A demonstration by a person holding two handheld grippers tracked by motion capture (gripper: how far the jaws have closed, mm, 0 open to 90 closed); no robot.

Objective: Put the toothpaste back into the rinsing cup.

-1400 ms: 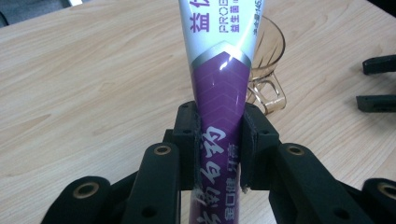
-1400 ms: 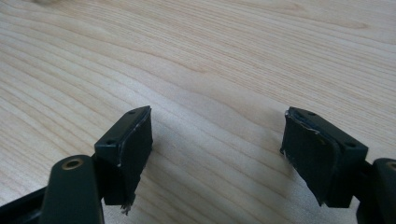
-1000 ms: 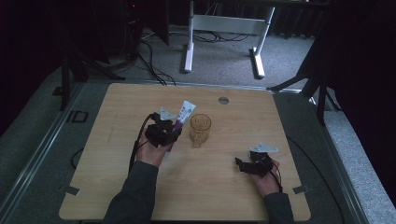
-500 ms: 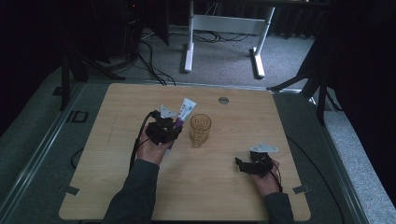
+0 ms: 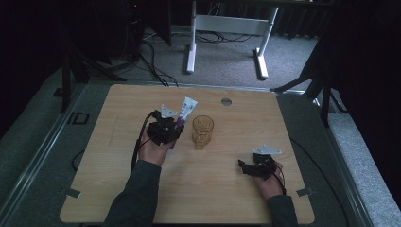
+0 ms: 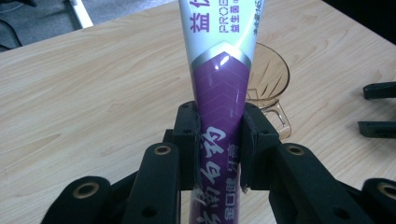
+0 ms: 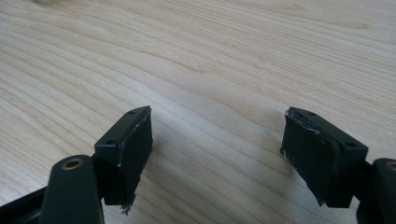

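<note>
Pale wood table (image 5: 118, 189) with a dark room and cables behind. Left gripper (image 6: 219, 140) clamped tight on a toothpaste tube (image 6: 222, 84), pads squeezing the purple lower part; white upper part with purple print, glossy, sticking up and tilted toward the far side. Just beside it, an amber ribbed glass cup (image 5: 203, 131) standing upright mid-table. Right gripper (image 7: 217, 149) down low near the front right, jaws spread wide, nothing between them but bare wood.

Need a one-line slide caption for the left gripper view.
Left gripper shut on a purple-and-white tube, amber glass cup behind it on the wooden table.
</note>
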